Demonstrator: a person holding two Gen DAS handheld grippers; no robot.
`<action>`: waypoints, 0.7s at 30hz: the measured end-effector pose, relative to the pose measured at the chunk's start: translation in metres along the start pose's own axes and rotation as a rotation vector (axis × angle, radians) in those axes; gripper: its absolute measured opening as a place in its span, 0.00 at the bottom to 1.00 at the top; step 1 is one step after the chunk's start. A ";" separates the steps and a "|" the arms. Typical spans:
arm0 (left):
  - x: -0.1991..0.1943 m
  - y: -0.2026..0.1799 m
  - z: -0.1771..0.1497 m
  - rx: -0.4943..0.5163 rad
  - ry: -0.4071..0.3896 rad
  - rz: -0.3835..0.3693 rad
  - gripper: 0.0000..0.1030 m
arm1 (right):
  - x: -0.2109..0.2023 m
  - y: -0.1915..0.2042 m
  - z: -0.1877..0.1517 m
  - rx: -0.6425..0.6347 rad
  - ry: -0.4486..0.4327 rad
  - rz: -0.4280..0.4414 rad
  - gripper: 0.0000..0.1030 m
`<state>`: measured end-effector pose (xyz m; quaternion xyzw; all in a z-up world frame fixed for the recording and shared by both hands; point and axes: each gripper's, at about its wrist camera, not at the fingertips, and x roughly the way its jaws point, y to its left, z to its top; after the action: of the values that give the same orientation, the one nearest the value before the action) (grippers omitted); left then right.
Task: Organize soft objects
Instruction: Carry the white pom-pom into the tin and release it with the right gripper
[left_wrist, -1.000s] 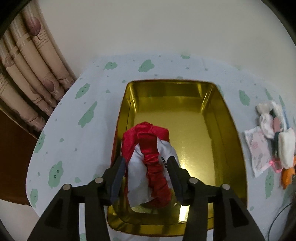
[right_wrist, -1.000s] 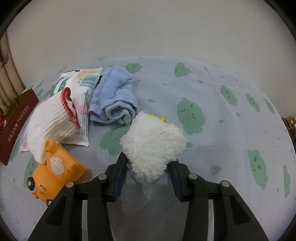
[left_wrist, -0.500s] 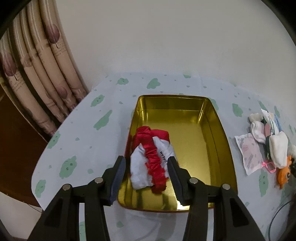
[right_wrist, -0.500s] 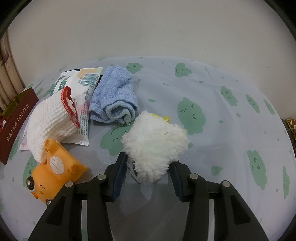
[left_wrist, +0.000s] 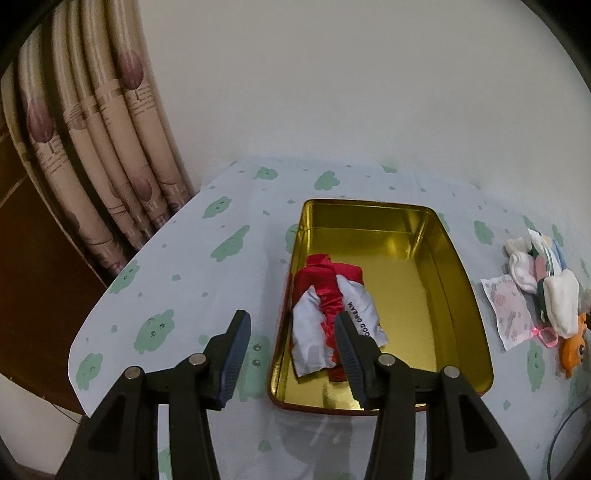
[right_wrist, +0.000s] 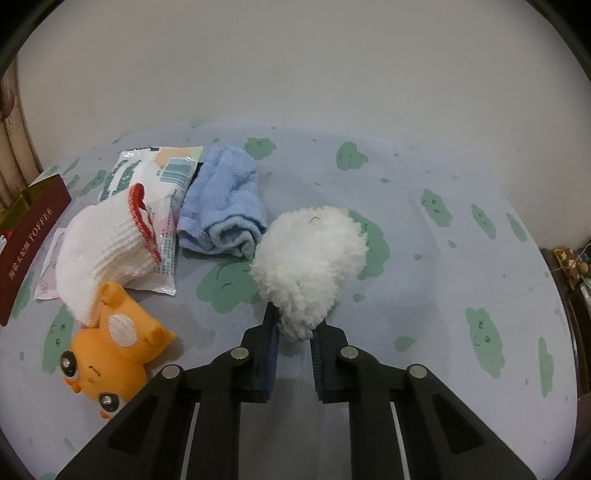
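Right wrist view: the right gripper (right_wrist: 293, 334) is pinched tight on the narrow end of one fluffy white plush (right_wrist: 308, 260), its long axis pointing away from the fingers, over the tablecloth (right_wrist: 461, 258). Beside it lie one blue towel (right_wrist: 225, 214), one white knitted sock (right_wrist: 101, 253), one orange toy (right_wrist: 110, 350). The left gripper (left_wrist: 291, 339) stands open, empty, above one gold tin (left_wrist: 443, 295) holding one red-and-white cloth bundle (left_wrist: 332, 314) lying lengthwise.

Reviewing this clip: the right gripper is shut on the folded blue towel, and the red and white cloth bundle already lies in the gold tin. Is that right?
Not quite. In the right wrist view, the right gripper is shut on the fluffy white item, not the blue towel, which lies untouched on the table beside it. The rest holds: the left wrist view shows the red and white cloth bundle lying in the gold tin.
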<state>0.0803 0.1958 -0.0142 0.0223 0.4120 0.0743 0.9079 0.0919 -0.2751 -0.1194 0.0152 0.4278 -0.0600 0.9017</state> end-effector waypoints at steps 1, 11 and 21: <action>-0.001 0.004 -0.001 -0.014 -0.007 -0.005 0.47 | -0.003 -0.003 0.000 0.005 -0.001 0.004 0.13; -0.006 0.030 -0.003 -0.106 -0.016 -0.030 0.47 | -0.059 0.026 0.009 -0.049 -0.066 0.023 0.13; -0.005 0.066 -0.008 -0.164 -0.023 0.077 0.47 | -0.095 0.139 0.023 -0.208 -0.071 0.224 0.13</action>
<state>0.0638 0.2606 -0.0089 -0.0354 0.3931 0.1425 0.9077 0.0667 -0.1301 -0.0345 -0.0328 0.3951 0.0854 0.9141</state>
